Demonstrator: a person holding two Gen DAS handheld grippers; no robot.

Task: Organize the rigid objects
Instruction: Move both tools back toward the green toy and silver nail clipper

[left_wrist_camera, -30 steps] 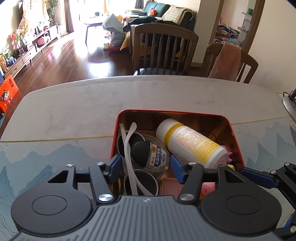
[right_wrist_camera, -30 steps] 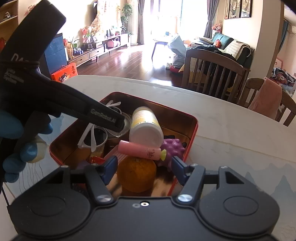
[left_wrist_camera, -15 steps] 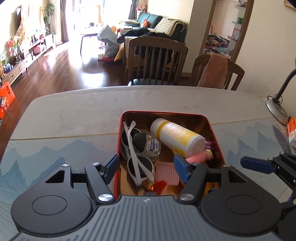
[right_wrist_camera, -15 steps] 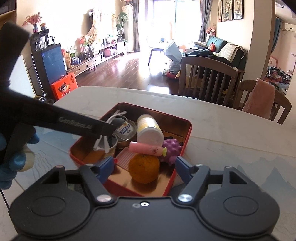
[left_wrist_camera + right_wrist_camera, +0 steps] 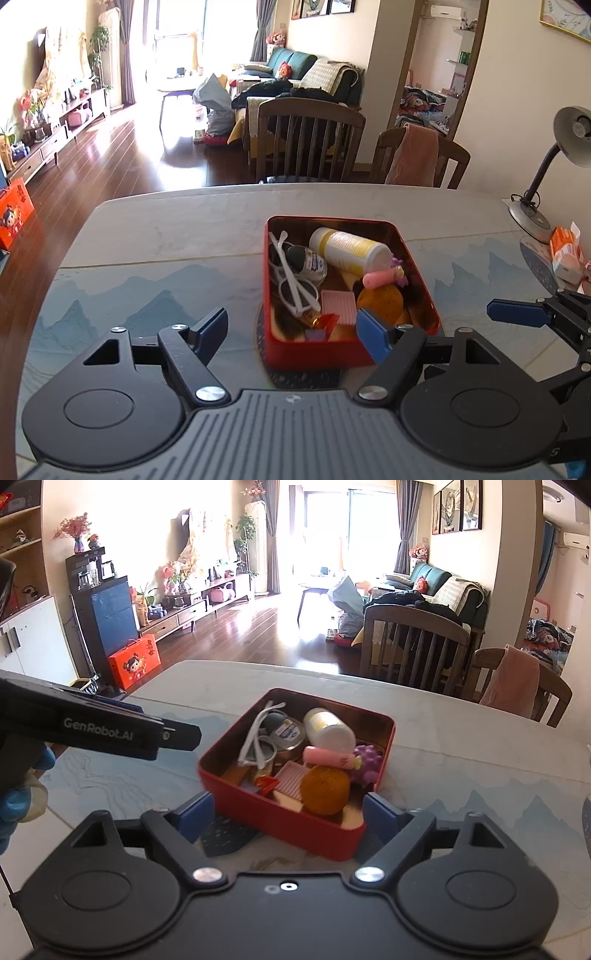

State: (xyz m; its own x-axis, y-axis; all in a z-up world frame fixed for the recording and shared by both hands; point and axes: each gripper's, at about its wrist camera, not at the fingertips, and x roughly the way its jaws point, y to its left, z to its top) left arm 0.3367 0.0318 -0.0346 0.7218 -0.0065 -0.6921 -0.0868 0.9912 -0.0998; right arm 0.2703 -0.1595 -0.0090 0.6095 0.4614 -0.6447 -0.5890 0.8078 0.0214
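Observation:
A red tin box [image 5: 332, 357] sits mid-table on a dark mat. It holds white sunglasses [image 5: 295, 286], a white bottle with a yellow label [image 5: 351, 249], a small jar [image 5: 313, 263], a pink tube [image 5: 380, 277] and an orange [image 5: 380, 302]. My left gripper [image 5: 291, 330] hovers just short of the box's near wall, jaws opening, gripping nothing. One finger [image 5: 515, 314] of the right gripper shows at the right. In the right wrist view my right gripper [image 5: 290, 814] straddles the near corner of the box [image 5: 280, 821], jaws opening, pads clear of it. The orange [image 5: 325, 784] and a purple spiky ball [image 5: 366, 762] lie nearest.
A desk lamp [image 5: 535, 221] and an orange packet [image 5: 565, 254] stand at the table's right edge. Two wooden chairs [image 5: 310, 144] are behind the far edge. A blue-gloved hand [image 5: 18, 801] holds the left gripper, whose finger [image 5: 173, 734] reaches in left of the box.
Both grippers have drawn back and up from inside the box, which now looks smaller and farther away. Both pairs of jaws have spread wider.

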